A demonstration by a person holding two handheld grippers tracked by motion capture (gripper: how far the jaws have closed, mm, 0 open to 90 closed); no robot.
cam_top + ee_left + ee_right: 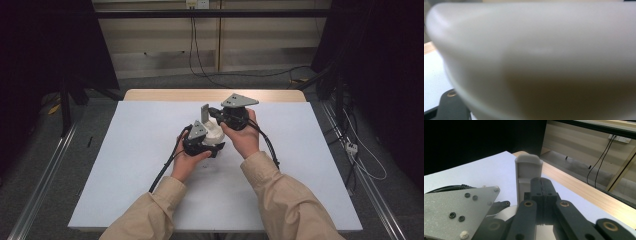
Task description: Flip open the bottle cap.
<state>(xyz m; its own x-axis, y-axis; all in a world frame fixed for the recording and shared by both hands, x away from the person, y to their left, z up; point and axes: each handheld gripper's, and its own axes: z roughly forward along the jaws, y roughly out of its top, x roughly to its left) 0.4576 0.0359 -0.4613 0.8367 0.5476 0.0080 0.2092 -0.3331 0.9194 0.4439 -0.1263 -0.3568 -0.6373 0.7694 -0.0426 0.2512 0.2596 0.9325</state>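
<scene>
Grippers first: our left gripper [216,146] clamps the smooth white plastic container [213,133] mid-table; beyond it, our right gripper [543,185] is clenched beside its upright grey flap [526,176]. It looks light, rigid, slippery; we'd grip edges.

Both forearms wear loose tan long sleeves [280,200] with buttonless cuffs at the wrists. Each of the tongs is black, topped by a grey three-cornered plate [456,212] fixed with dark screws. Brass-ringed pivots [528,203] mark the linkage; a black cable [165,167] trails from each.
</scene>
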